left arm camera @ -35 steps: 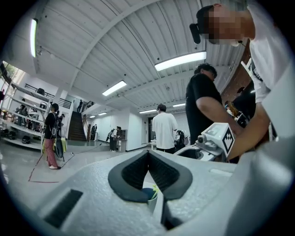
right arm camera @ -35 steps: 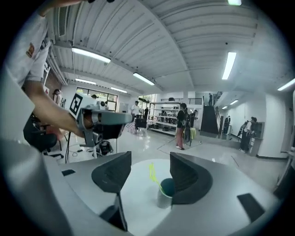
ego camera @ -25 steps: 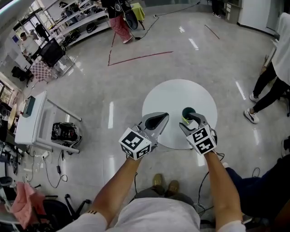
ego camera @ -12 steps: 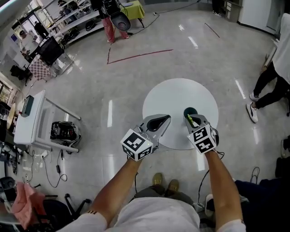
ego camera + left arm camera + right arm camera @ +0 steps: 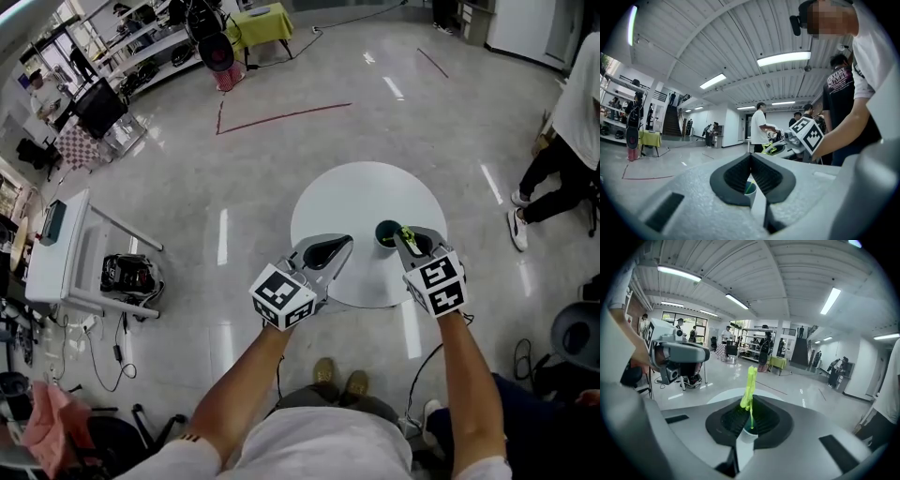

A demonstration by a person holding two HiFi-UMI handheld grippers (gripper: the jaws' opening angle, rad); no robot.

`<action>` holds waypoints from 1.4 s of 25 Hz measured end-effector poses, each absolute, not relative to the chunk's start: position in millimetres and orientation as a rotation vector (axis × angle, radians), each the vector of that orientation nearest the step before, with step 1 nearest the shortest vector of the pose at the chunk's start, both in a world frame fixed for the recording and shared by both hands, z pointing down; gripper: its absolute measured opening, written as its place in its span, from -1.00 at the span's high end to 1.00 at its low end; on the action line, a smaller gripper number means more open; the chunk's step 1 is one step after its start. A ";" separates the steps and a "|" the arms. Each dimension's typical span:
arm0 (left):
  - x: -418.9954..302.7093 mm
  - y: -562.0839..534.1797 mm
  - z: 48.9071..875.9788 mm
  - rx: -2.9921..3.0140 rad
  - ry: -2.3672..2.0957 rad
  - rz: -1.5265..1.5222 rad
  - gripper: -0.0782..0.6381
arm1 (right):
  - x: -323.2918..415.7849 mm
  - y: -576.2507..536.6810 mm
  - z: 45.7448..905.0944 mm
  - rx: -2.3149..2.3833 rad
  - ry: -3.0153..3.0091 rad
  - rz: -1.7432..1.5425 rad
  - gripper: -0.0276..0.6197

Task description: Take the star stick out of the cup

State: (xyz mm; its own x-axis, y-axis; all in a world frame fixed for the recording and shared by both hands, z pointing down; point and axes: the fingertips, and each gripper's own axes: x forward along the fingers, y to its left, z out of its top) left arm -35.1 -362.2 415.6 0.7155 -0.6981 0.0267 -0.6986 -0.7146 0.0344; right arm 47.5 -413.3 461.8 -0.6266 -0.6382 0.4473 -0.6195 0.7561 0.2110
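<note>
A small white cup with a dark green inside (image 5: 385, 234) stands on the round white table (image 5: 356, 192). The neon-green star stick (image 5: 751, 384) rises between the pads of my right gripper (image 5: 750, 405), whose jaws are closing tight on its thin stem. The star sits above the jaws and the stem's lower end points into the cup (image 5: 749, 431). In the head view the star stick (image 5: 407, 233) shows just right of the cup, in my right gripper (image 5: 409, 240). My left gripper (image 5: 337, 246) hovers left of the cup, shut and empty.
The table's near edge (image 5: 361, 302) lies under both grippers. A person in dark trousers (image 5: 553, 159) stands at the right. A dark round bin (image 5: 577, 337) sits at the lower right. Carts and cables (image 5: 131, 272) are on the floor at the left.
My right gripper has shut on the star stick and shifted a little right of the cup with it. The left gripper has hardly moved.
</note>
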 end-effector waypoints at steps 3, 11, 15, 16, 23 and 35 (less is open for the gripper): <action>-27.1 -361.5 413.7 2.879 -1.156 0.017 0.74 | 61.3 -412.4 440.2 0.979 -2.464 -0.086 0.85; -31.4 -352.4 409.9 2.898 -1.137 -0.001 0.74 | 69.0 -390.9 382.0 1.059 -2.611 -0.013 0.85; -32.5 -346.9 394.8 2.915 -1.148 -0.041 0.74 | 79.8 -376.3 345.8 1.115 -2.713 0.027 0.85; -33.3 -345.1 390.2 2.921 -1.152 -0.053 0.74 | 82.2 -372.9 338.2 1.129 -2.738 0.037 0.85; -38.2 -334.0 350.9 2.956 -1.178 -0.161 0.74 | 97.7 -354.2 300.5 1.188 -2.872 0.061 0.85; -48.9 -316.1 311.8 2.965 -1.224 -0.254 0.74 | 111.3 -328.8 271.1 1.175 -3.108 0.160 0.85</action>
State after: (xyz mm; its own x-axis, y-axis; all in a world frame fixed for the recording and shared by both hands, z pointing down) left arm -48.9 -316.1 311.8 0.6987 -0.6939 -0.1743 -0.7059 -0.7083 -0.0099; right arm 111.3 -328.8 271.1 -0.7356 -0.6632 -0.1377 -0.6456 0.7480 -0.1539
